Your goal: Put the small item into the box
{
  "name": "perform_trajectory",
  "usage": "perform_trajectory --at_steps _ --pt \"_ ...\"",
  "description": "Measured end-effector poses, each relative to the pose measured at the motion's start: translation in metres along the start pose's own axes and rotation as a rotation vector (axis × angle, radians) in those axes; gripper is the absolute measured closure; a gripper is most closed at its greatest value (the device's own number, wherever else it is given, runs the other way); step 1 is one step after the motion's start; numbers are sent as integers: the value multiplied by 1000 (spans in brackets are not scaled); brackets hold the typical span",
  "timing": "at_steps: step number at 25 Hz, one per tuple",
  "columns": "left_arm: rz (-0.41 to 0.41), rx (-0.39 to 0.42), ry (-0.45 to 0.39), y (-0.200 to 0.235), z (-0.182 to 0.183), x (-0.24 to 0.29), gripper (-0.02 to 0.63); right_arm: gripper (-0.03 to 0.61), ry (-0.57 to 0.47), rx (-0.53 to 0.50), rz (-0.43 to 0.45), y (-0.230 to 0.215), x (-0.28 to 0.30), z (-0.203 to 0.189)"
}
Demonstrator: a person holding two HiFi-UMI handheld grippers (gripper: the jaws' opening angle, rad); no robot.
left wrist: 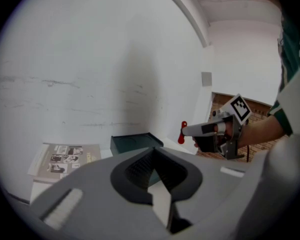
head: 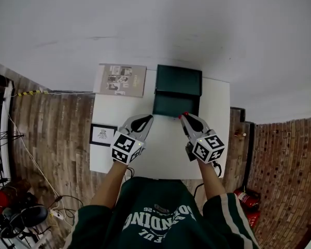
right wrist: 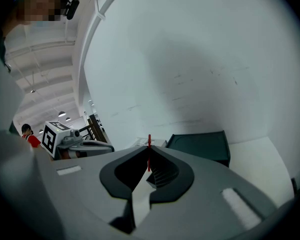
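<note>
A dark green open box (head: 176, 105) stands at the far side of the white table (head: 217, 102), its lid (head: 179, 80) raised behind it. My right gripper (head: 183, 116) is shut on a small red item (head: 185, 114) and holds it at the box's near right rim. In the right gripper view the red item (right wrist: 149, 151) stands thin and upright between the jaw tips, with the box (right wrist: 202, 145) just beyond. From the left gripper view the red item (left wrist: 182, 132) shows at the right gripper's tip. My left gripper (head: 146, 119) is shut and holds nothing, left of the box (left wrist: 135, 143).
A brochure with photos (head: 121, 79) lies at the table's far left corner. A small framed card (head: 102, 135) rests off the table's left edge. Wooden floor surrounds the table, with cables (head: 20, 211) at the lower left and a red extinguisher (head: 246, 197) at the right.
</note>
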State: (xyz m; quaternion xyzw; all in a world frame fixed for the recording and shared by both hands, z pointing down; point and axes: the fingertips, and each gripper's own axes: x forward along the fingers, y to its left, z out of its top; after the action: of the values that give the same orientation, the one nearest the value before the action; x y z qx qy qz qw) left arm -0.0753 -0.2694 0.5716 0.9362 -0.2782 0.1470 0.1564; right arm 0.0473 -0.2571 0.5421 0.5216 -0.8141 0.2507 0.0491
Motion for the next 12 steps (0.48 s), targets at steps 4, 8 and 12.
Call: perform_trajectory --at_steps 4,8,12 --pt "11 -7 24 5 -10 2 561 563 83 -61 22 -7 27 -14" --pt "21 -21 32 10 -16 4 561 563 212 -149 43 -21 55 -35" --pt "38 -32 40 10 -19 2 561 563 336 -194 60 -36 80 -55"
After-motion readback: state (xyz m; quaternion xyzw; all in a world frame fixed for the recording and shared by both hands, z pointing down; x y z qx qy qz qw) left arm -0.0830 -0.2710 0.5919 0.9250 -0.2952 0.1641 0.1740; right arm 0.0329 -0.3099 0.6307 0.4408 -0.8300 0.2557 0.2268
